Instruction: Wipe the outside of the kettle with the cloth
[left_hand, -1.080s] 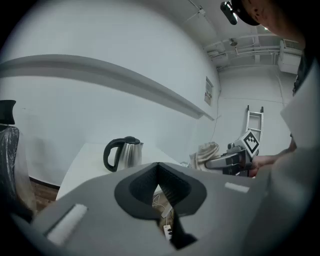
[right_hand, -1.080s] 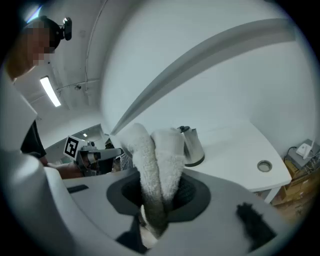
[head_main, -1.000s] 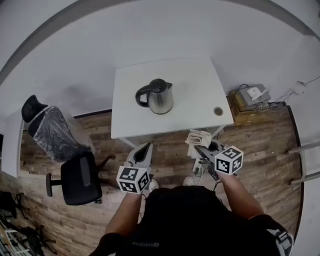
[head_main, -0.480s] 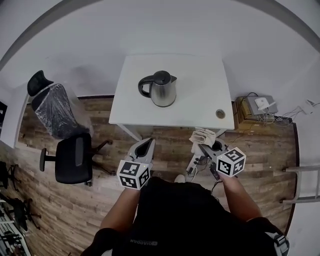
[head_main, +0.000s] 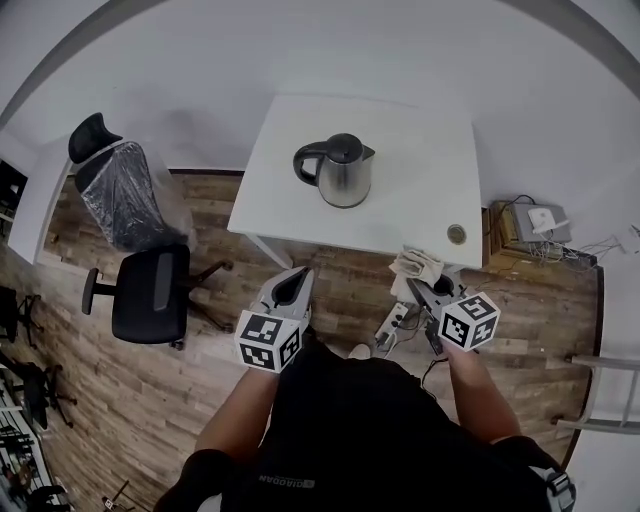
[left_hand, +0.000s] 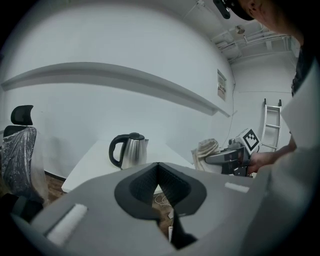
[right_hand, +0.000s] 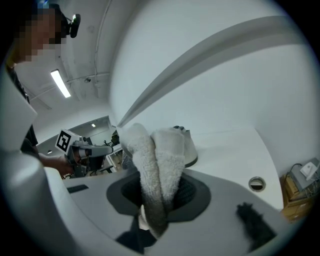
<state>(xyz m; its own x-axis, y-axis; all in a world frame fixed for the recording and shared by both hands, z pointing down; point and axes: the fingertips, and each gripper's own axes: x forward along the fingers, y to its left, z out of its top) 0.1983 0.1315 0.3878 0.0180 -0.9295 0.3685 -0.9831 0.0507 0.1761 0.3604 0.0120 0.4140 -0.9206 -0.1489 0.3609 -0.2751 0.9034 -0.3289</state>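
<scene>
A: In front of you, the white table (head_main: 420, 150) carries the kettle (head_main: 342, 172), upright, handle toward your left. Both sit a little further right in the head view than a second ago.

B: And you're still over the wood floor (head_main: 150, 400), short of the table's near edge. Your left gripper (head_main: 290, 285) has its jaws pressed together, nothing between them.

A: Your right gripper (head_main: 420, 290) stays clamped on the cloth (right_hand: 159, 165). It bunches up past the tips, as before, near the table edge and well apart from the kettle.
</scene>
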